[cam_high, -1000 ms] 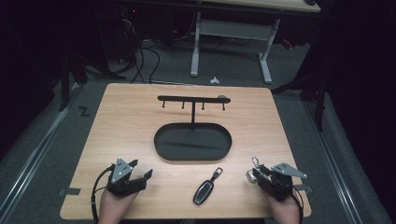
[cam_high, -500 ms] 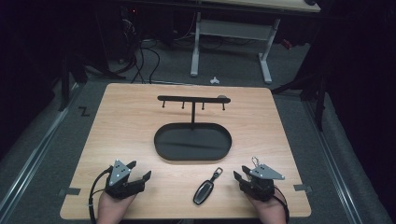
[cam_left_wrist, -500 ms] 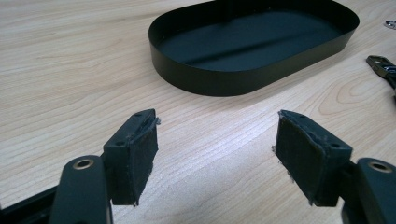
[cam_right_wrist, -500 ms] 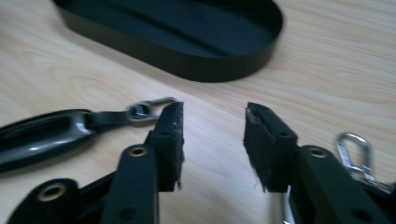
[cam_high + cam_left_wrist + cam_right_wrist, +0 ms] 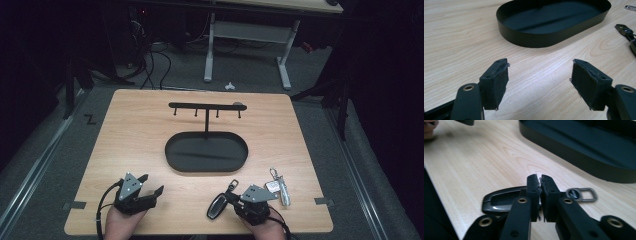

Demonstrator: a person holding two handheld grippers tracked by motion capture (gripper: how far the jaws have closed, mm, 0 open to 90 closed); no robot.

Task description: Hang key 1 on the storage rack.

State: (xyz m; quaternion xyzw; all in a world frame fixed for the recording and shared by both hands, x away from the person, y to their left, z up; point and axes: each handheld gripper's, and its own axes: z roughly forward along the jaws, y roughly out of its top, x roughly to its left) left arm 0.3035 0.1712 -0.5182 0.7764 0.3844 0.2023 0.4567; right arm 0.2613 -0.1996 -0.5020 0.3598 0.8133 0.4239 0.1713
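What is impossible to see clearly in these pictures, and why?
- Right gripper on the car key: its closed jaws cover the key's middle in the right gripper view, so contact is uncertain.
- Key bunch, high view: too small to count the keys.
- Hooks on the black stand, high view: too small to make out their shape.

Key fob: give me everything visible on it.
The key fob is a dark, glossy, elongated oval with a metal strap loop at one end. It lies flat on the wooden table, near the front edge, short of the tray. The right gripper, jaws together, sits over its loop end; whether it pinches the strap is unclear.
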